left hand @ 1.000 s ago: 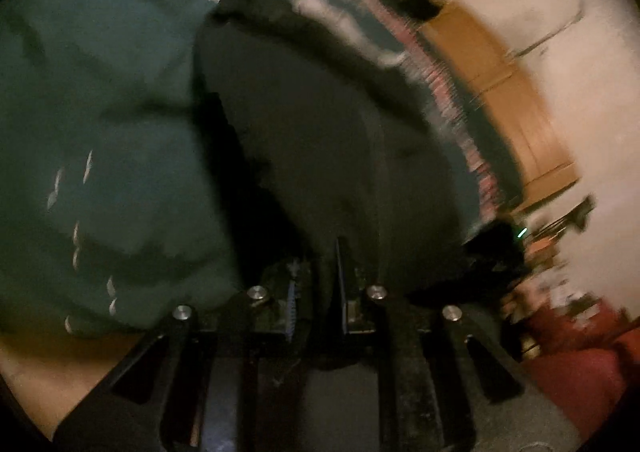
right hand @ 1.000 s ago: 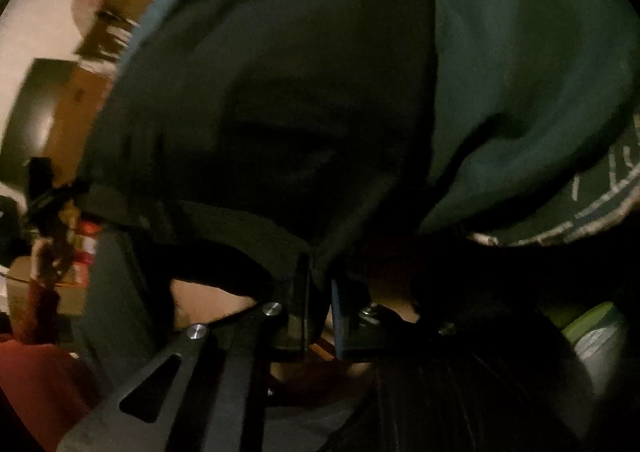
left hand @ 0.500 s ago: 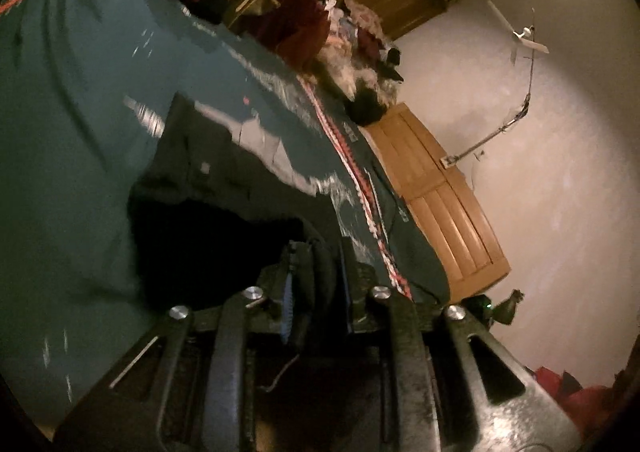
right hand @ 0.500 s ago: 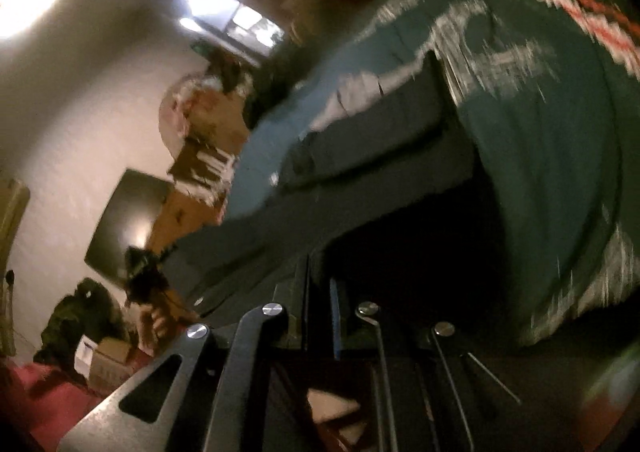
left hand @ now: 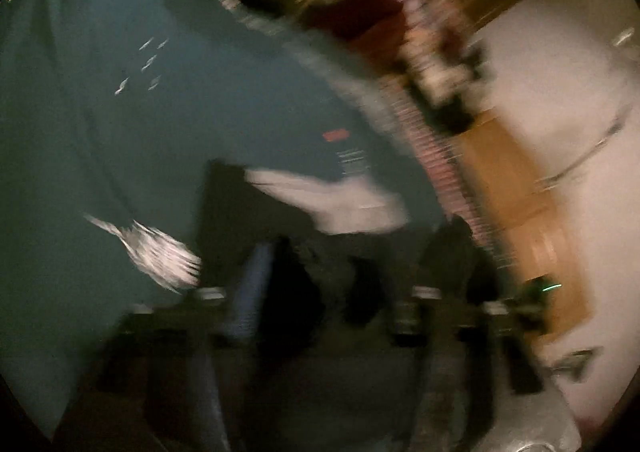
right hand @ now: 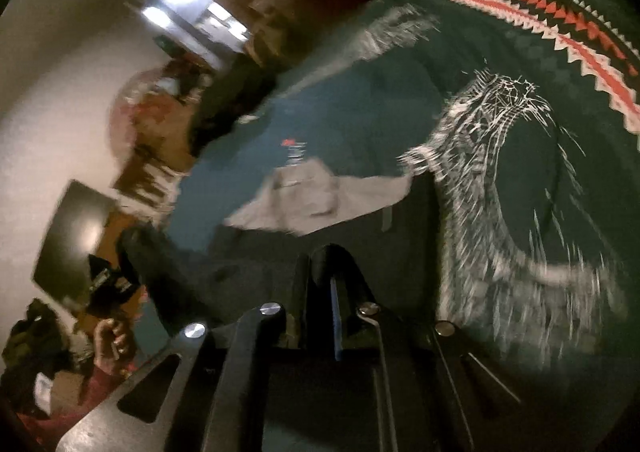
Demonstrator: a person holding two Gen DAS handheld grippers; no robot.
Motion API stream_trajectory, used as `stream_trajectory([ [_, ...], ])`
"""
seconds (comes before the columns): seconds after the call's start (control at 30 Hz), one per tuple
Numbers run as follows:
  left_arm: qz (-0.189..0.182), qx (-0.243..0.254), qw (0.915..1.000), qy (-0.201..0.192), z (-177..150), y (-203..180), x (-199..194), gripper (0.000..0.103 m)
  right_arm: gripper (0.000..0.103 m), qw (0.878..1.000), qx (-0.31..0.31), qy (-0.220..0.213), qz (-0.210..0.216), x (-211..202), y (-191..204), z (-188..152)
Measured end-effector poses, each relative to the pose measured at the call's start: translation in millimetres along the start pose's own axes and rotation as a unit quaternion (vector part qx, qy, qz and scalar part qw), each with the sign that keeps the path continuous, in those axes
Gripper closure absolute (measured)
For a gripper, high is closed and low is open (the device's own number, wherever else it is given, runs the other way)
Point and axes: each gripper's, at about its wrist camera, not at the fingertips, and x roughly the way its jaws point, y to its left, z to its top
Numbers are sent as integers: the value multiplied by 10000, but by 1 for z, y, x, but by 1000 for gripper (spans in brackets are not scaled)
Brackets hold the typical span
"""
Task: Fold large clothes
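Note:
A dark garment [right hand: 248,272] with a light grey inner panel [right hand: 316,200] lies on a teal bedspread [right hand: 360,124]. My right gripper [right hand: 320,272] is shut, and a dark fold of the garment arches over its tips. The left wrist view is badly smeared. It shows the same garment [left hand: 256,204] and grey panel [left hand: 340,204] just ahead of my left gripper [left hand: 344,264]. The left jaws stand wide and are opening. Dark cloth lies loosely between them, and the pads do not press on it.
The bedspread carries a white tiger print [right hand: 500,172] and a red-and-white zigzag border [right hand: 560,24]. A hand in a red sleeve [right hand: 112,340] shows at lower left. Wooden furniture [left hand: 508,180], heaped clothes [left hand: 432,64] and a pale wall [left hand: 560,64] lie beyond the bed.
Both grippers have swung across the bed with the dark garment, which now lies spread lower on the bedspread. The left jaws have parted from shut to wide. The right jaws stay closed.

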Motion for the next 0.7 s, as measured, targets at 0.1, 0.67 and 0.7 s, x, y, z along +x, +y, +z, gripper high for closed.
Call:
stream_trajectory([
  [0.1, 884, -196, 9931, 741, -2, 34, 57, 28, 70, 9950, 1, 492, -872, 67, -35, 14],
  [0.67, 837, 488, 9942, 468, -83, 24, -13, 26, 73, 9817, -749, 54, -1748, 120, -41, 16],
  [0.7, 827, 478, 9944, 442, -89, 27, -19, 26, 75, 9816, -686, 171, -1772, 127, -49, 18],
])
